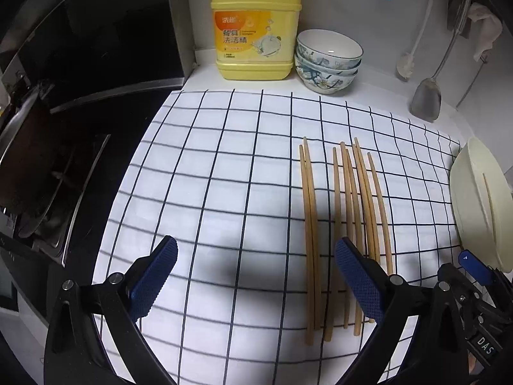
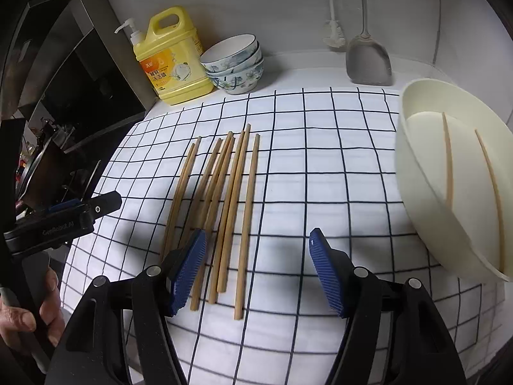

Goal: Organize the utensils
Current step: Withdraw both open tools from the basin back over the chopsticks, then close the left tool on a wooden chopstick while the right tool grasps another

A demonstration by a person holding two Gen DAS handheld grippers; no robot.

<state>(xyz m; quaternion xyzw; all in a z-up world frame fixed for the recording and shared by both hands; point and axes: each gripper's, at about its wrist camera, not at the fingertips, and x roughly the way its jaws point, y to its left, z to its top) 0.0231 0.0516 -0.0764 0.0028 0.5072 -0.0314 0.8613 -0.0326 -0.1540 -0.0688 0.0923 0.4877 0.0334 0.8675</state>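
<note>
Over the checked cloth point(image 1: 224, 166), left wrist view: left gripper point(image 1: 256, 276) fingers wide apart, nothing between the blue pads point(image 1: 154, 282), nothing touched. The wooden chopsticks point(image 1: 340, 224) lie side by side on the cloth, just right of centre; the right pad overlaps their near ends in the picture, contact can't be told. Cream oval bowl point(image 1: 474, 205) at the right edge with a chopstick inside. Yellow detergent jug point(image 1: 256, 29) and stacked floral bowls point(image 1: 327, 61) at the back by the wall.

Right wrist view: right gripper point(image 2: 256, 269) fingers also well apart, empty; the left pad point(image 2: 186, 276) sits over the near ends of the chopsticks point(image 2: 221, 199), no grip. Cream oval bowl point(image 2: 416, 166) to the right holds two chopsticks point(image 2: 449, 160). Left gripper point(image 2: 64, 218) shows at the left edge, a hand point(image 2: 35, 314) on its handle. Metal spatula point(image 2: 368, 61) hangs at the back wall.
</note>
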